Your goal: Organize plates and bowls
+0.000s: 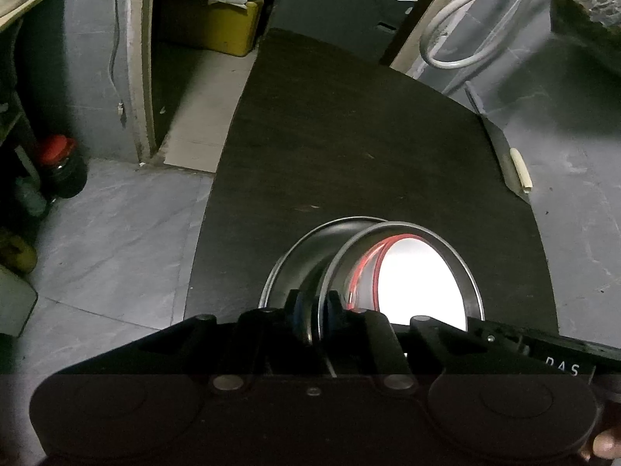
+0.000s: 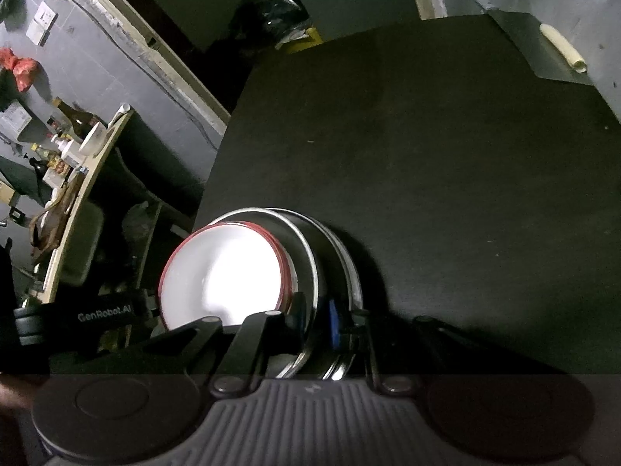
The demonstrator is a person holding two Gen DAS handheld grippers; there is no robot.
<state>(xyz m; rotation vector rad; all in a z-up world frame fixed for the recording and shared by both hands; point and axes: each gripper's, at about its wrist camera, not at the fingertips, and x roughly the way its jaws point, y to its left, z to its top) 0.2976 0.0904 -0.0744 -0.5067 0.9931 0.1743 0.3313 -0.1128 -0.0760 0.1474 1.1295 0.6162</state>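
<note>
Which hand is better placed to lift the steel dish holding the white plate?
Right, narrowly. Both the left gripper and right gripper clamp the rim of the steel dish from opposite sides, but the right's pads look tighter on it.

a dark tabletop (image 1: 349,147) is filling the middle of both views, with grey tiled floor (image 1: 116,233) lying around it. a small cream roll (image 1: 520,171) is lying at the table's far right edge on a grey flap. white cable loops (image 1: 465,31) are hanging against a pale board beyond the table. a yellow bin (image 1: 217,27) is sitting inside a dark doorway, with paper lying on top of it. a dark jar with a red lid (image 1: 62,167) is standing on the floor at the left. in the right wrist view a wooden shelf (image 2: 77,194) is carrying bottles and a white bowl (image 2: 93,138), and a red bag (image 2: 19,68) is hanging on the grey wall. a black bag (image 2: 283,7) is sitting beyond the table.
</note>
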